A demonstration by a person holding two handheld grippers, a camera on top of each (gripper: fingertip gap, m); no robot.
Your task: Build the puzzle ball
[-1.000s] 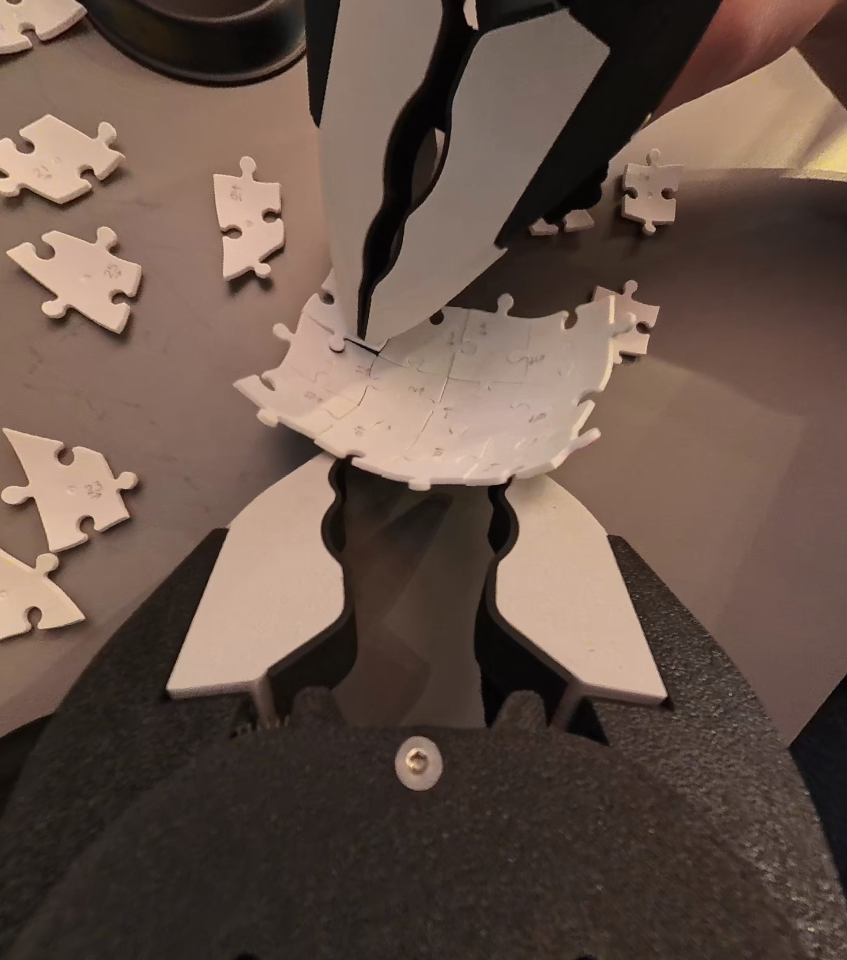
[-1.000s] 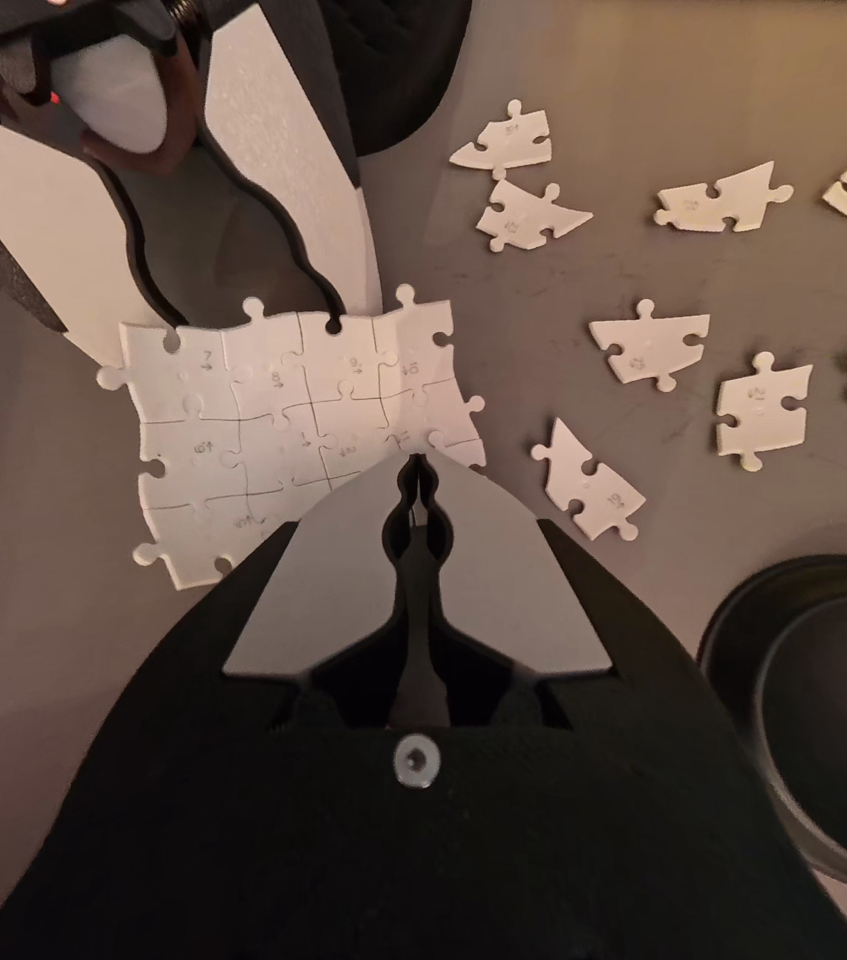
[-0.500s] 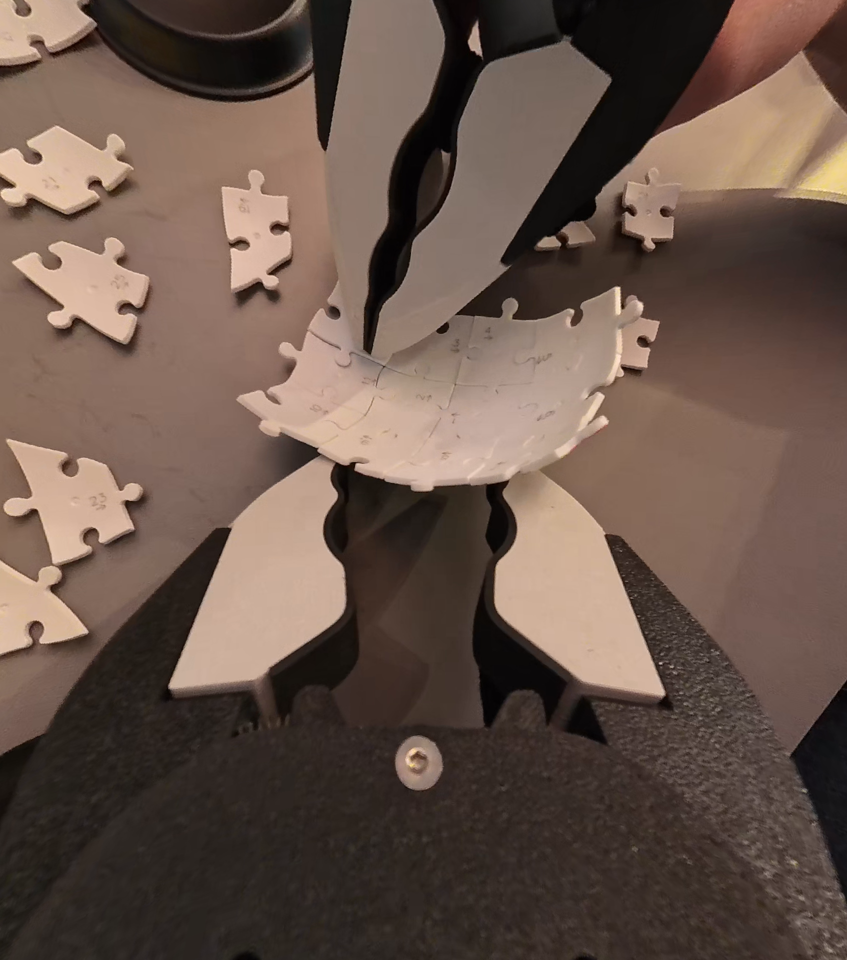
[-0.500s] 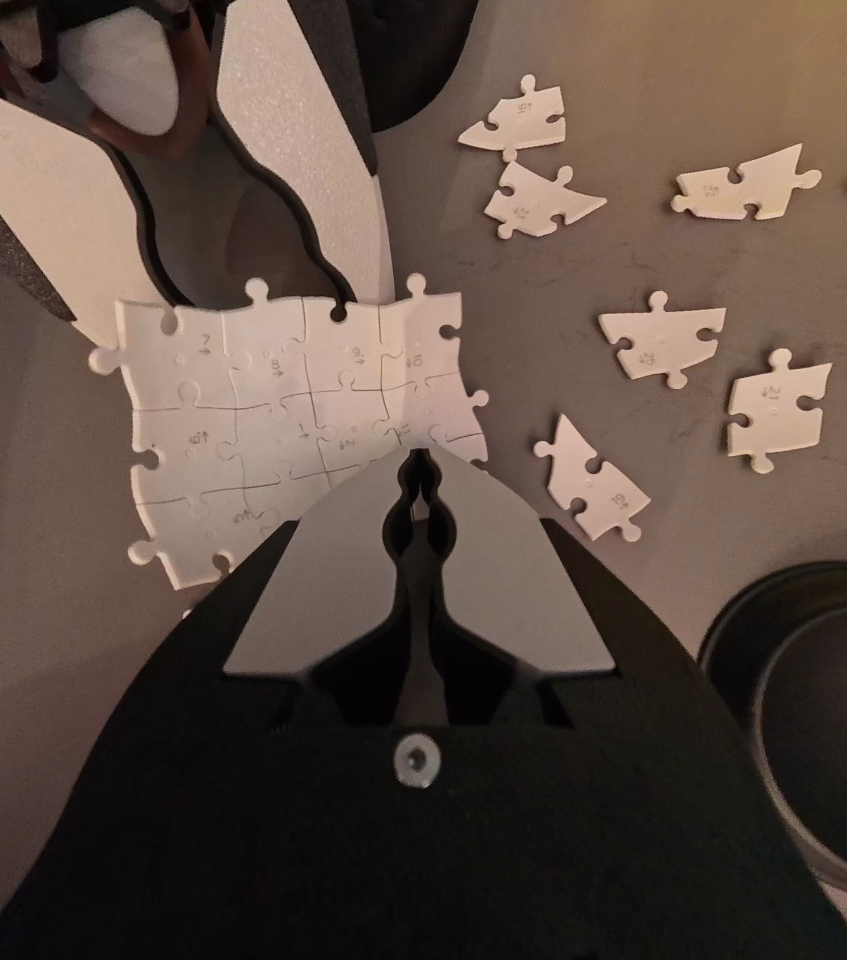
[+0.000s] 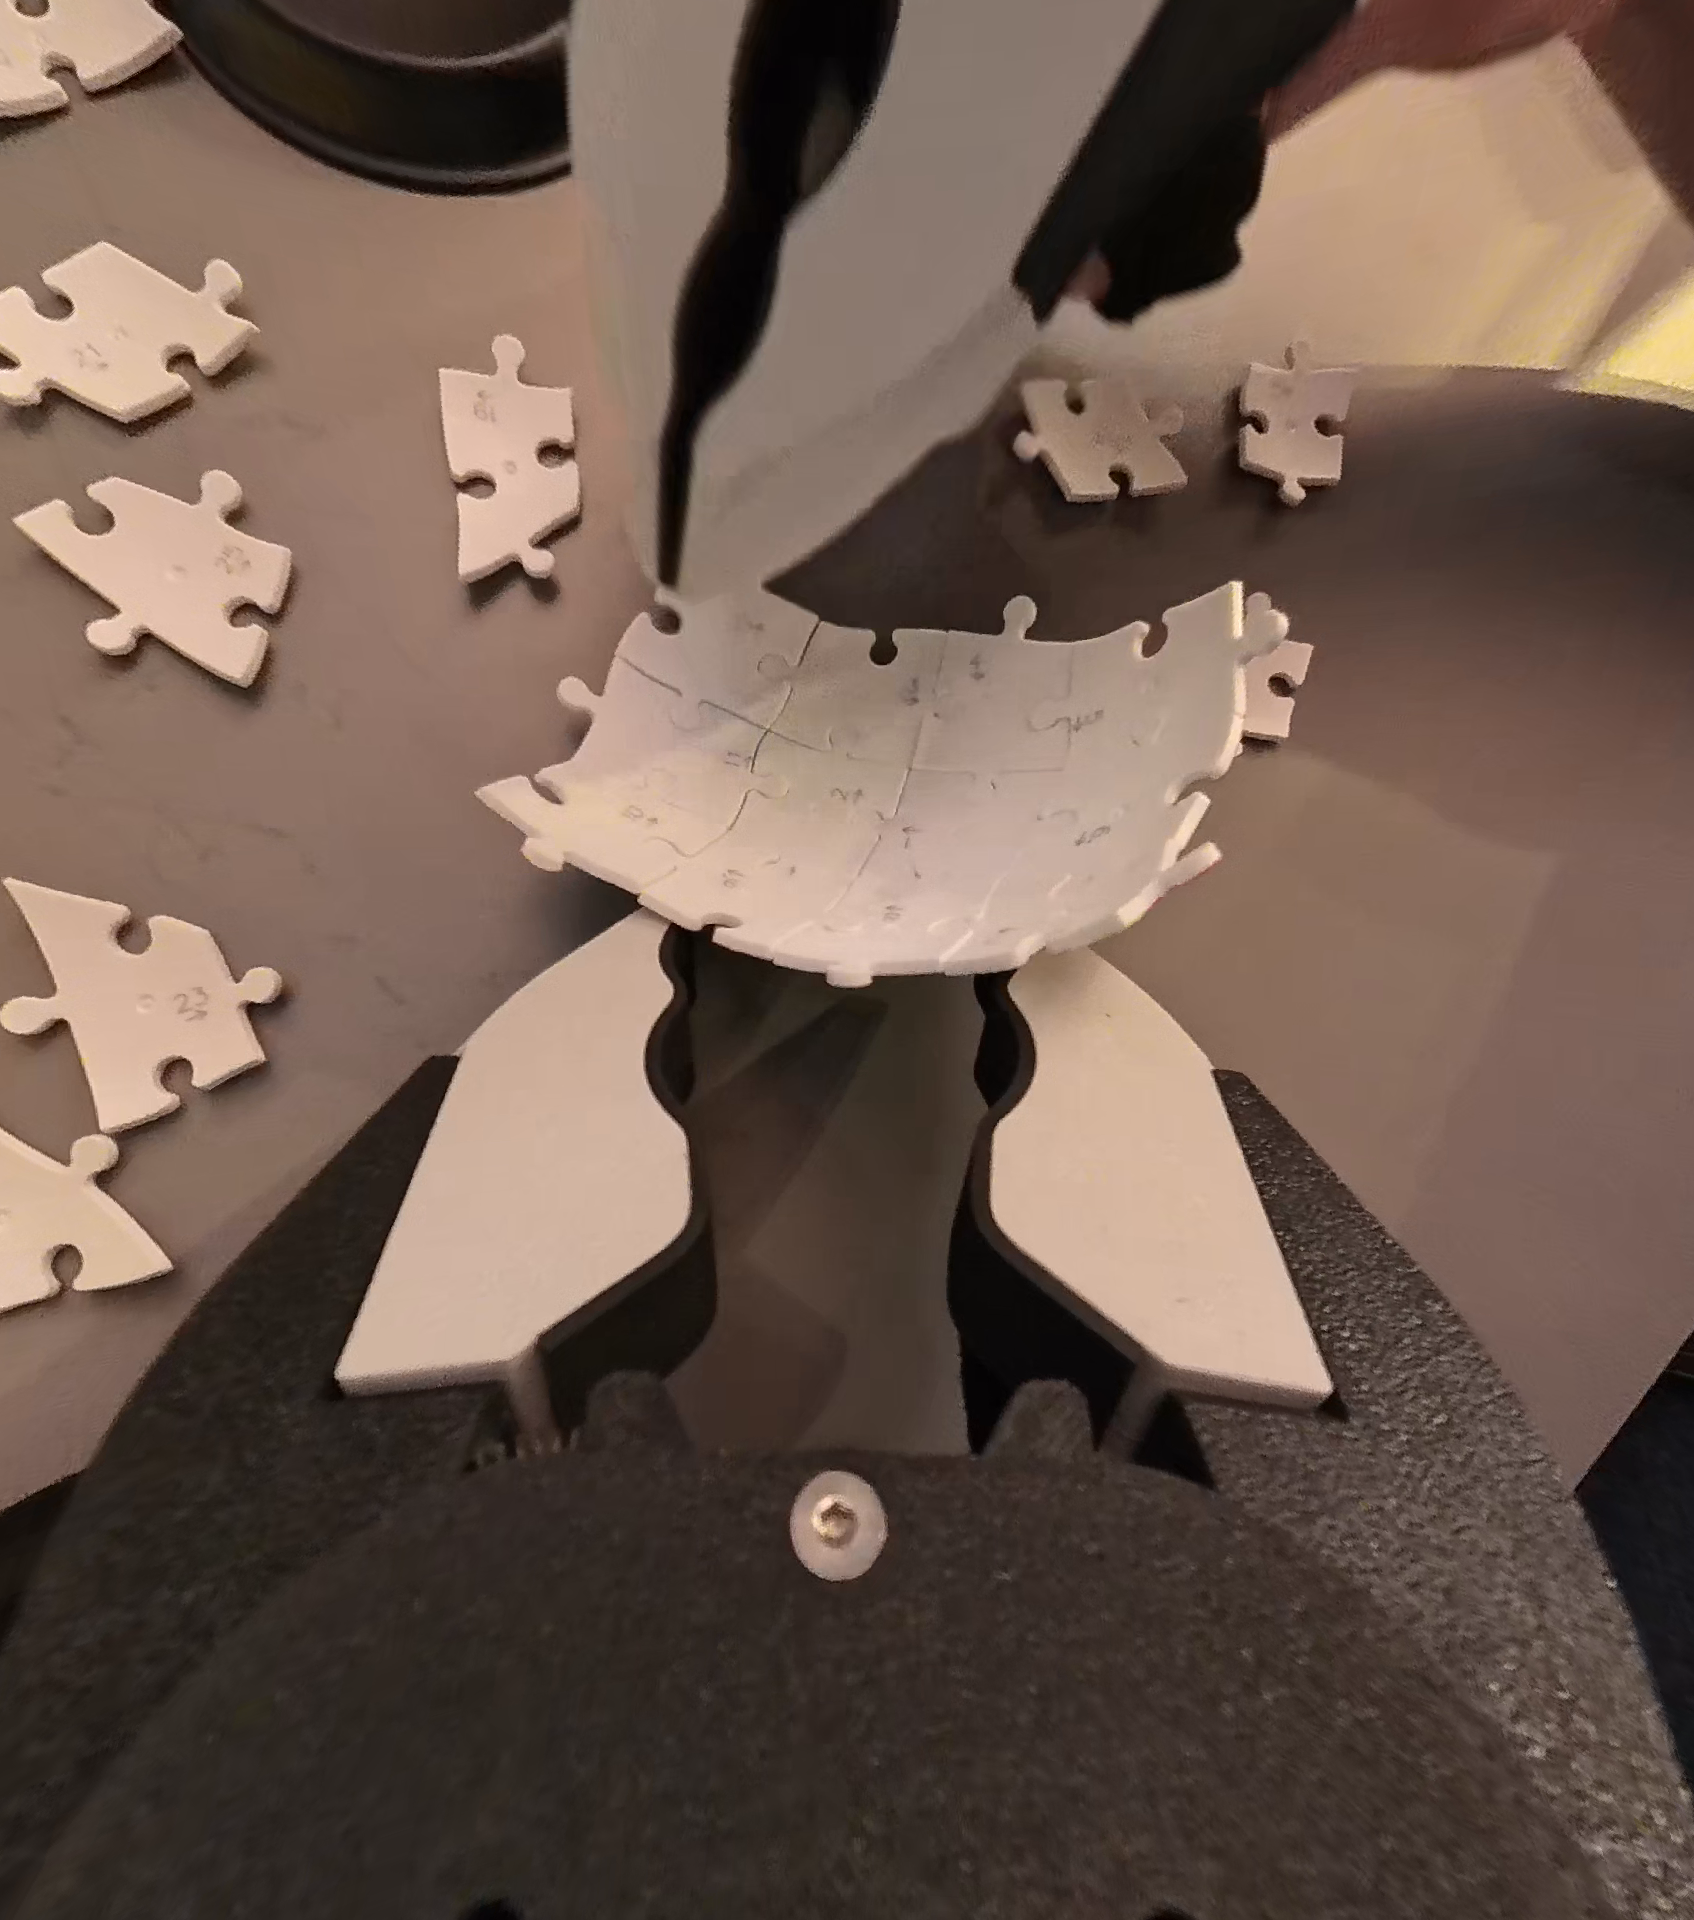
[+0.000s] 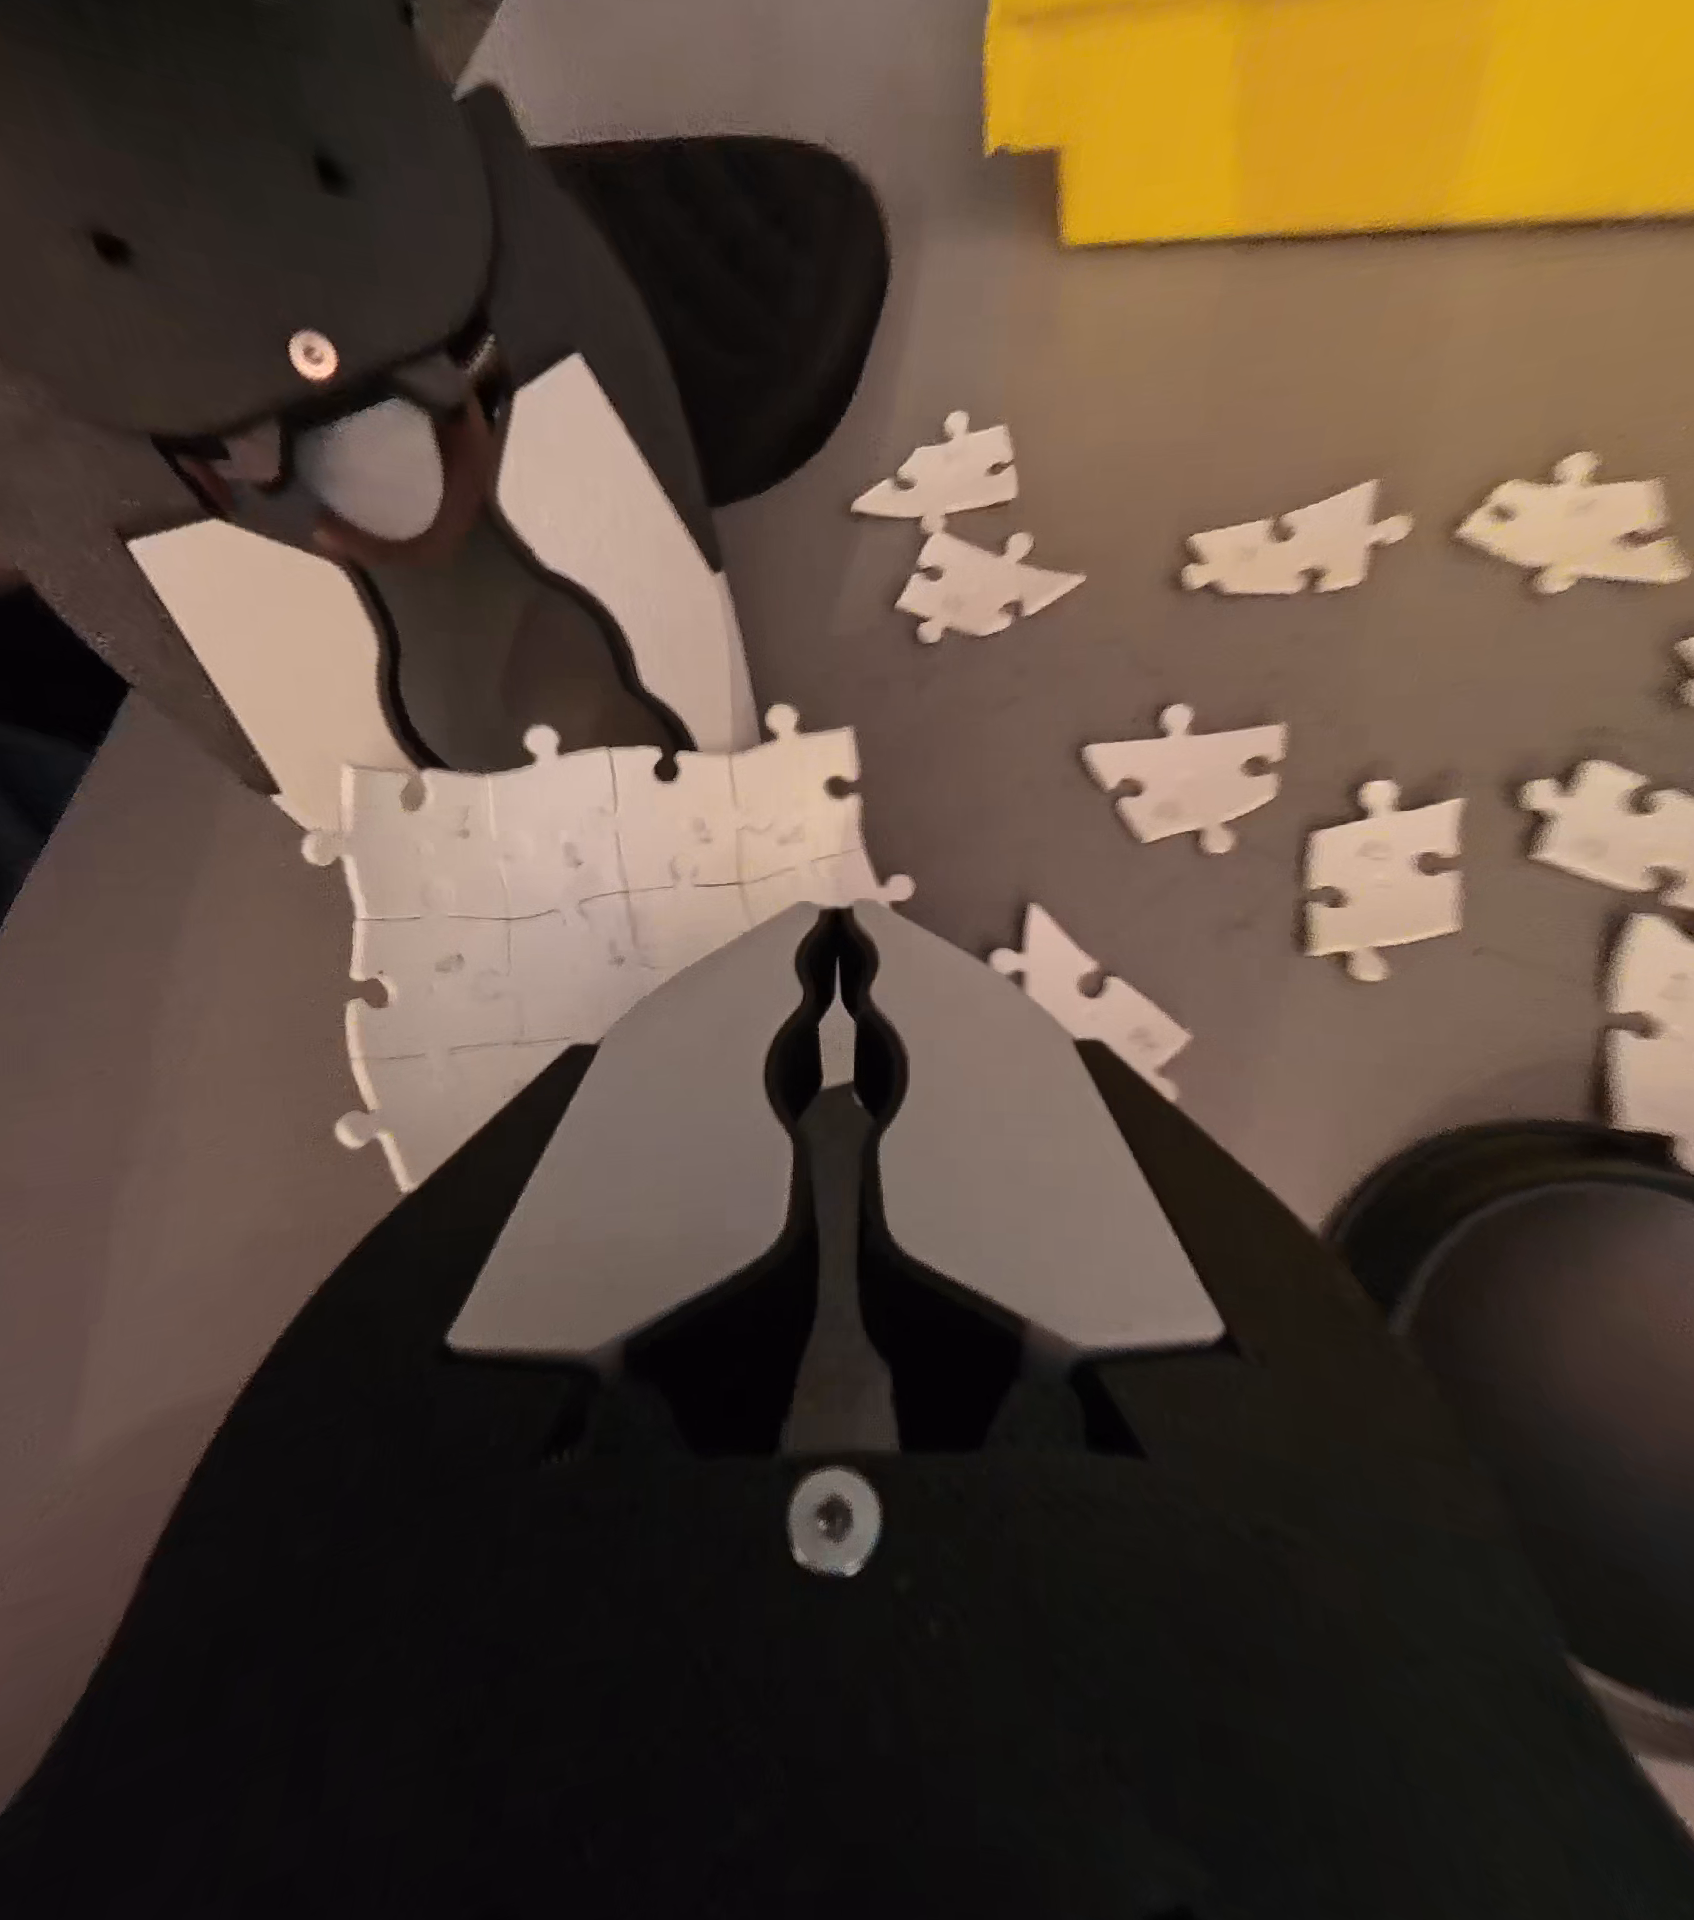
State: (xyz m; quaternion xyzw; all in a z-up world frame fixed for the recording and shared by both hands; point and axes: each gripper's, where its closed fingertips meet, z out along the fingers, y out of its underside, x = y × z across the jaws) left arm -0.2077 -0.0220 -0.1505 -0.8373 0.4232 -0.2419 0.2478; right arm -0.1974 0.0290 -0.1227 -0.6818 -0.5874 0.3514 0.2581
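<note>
Fingers of the left gripper point(image 5: 827, 961) are spread wide under the curved white panel of joined puzzle pieces point(image 5: 884, 790) at mid-frame, seemingly propping it, while the right gripper point(image 6: 838, 920), fingers pressed together, tips its far corner, loose white pieces point(image 6: 1383, 873) waiting on the grey table point(image 5: 1342, 935).

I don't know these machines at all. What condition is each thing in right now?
Curved white assembled puzzle section: partly built, bowl-shaped, propped on the left gripper's fingers.
Left gripper: open, under the section's near edge.
Right gripper: shut, tips at the section's edge.
Loose white puzzle pieces: flat, unjoined, scattered on the grey table.
</note>
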